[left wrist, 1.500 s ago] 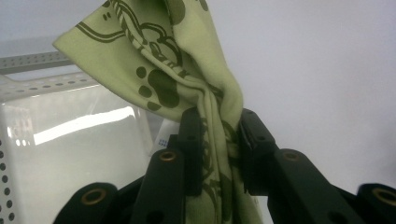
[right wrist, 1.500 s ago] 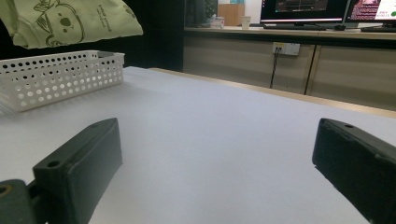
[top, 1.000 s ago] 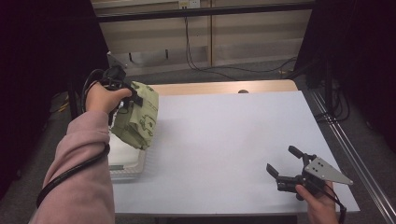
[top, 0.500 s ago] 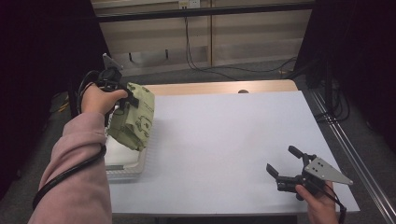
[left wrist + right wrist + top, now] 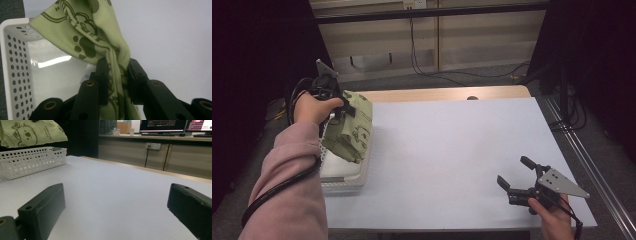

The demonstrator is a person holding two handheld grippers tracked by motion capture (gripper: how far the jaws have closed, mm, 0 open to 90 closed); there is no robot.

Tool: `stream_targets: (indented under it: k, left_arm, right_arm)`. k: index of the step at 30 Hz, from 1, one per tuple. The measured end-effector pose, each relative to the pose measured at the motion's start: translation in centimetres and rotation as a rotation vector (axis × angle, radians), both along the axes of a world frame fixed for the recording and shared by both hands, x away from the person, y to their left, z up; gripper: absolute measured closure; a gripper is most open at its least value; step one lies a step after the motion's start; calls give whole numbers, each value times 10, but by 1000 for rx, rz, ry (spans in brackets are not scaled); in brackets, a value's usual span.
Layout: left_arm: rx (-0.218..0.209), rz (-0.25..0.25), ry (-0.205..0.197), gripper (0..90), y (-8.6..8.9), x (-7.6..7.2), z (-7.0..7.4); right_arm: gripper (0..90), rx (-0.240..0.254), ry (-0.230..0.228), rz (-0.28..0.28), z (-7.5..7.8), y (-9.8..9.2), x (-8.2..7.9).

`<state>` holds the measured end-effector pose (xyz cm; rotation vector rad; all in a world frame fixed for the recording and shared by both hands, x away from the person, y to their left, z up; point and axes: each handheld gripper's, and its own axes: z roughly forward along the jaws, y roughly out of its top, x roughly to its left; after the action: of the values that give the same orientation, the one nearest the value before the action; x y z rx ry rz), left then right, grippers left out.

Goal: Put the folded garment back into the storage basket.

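Pale green printed cloth pinched in left gripper, hanging above white perforated plastic basket. Right gripper, jaws spread and empty, well apart from basket over grey table.

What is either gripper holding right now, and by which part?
The left gripper pinches the green printed cloth by a bunched fold; the right gripper holds nothing.

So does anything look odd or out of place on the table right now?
Nothing stands out. The green cloth hangs bunched from the left gripper above the white basket; the right gripper rests open, apart.
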<state>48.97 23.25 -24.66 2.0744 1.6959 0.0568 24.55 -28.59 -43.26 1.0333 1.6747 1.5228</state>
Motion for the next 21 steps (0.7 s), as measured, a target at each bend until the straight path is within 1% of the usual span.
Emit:
stream_targets:
  k: [1, 2, 3, 4, 5, 7, 8, 9, 10, 11, 12, 13, 14, 16, 17, 18, 19, 20, 21]
  left_arm:
    - [4, 13, -14, 738, 0, 0, 0]
    - [3, -11, -13, 738, 2, 1, 0]
    - [-1, 6, -13, 738, 2, 0, -1]
    - [12, -3, -5, 738, 3, 0, 0]
    - [6, -1, -16, 738, 4, 0, -1]
    - [3, 19, -14, 738, 5, -1, -1]
    - [19, 1, -12, 738, 7, 0, -2]
    - [28, 1, -10, 738, 7, 0, -2]
    - [28, 21, -9, 738, 6, -1, -2]
    - [33, 20, -14, 737, 6, -1, -2]
    - [44, 4, -21, 737, 8, -1, -3]
    - [54, -6, -10, 737, 9, -1, -2]
    - [43, 31, -15, 738, 8, -2, -3]
    - [47, 5, -9, 737, 11, -2, -3]
    - [44, 15, -11, 737, 12, -2, -4]
    - [85, -17, -10, 738, 14, -3, -6]
    - [43, 23, -5, 737, 13, -3, -6]
    - [40, 38, -6, 737, 12, -4, -7]
    - [34, 30, -9, 737, 13, -4, -8]
  right_arm:
    - [11, 0, 0, 0, 0, 0, 0]
    - [11, 0, 0, 0, 0, 0, 0]
    - [11, 0, 0, 0, 0, 0, 0]
    - [11, -1, 0, 0, 0, 0, 0]
    - [11, 0, 0, 0, 0, 0, 0]
    - [11, -1, 0, -1, 0, 0, 0]
    - [11, -2, 0, 0, 0, 0, 0]
    - [11, -4, -2, 1, 0, 0, 0]
    - [11, -5, -1, 1, 0, 0, 0]
    - [11, -5, -1, 1, 0, 0, 0]
    - [11, -3, -1, 1, 0, 0, 0]
    - [11, -3, -1, 0, 0, 0, 0]
    - [11, -3, -1, 0, 0, 0, 0]
    - [11, -4, -2, 0, 0, 0, 0]
    - [11, -4, -2, 0, 0, 0, 0]
    - [11, -3, 0, 0, 0, 0, 0]
    - [11, -4, -1, 0, 0, 0, 0]
    - [11, -4, -1, 0, 0, 0, 0]
    - [11, -4, -1, 0, 0, 0, 0]
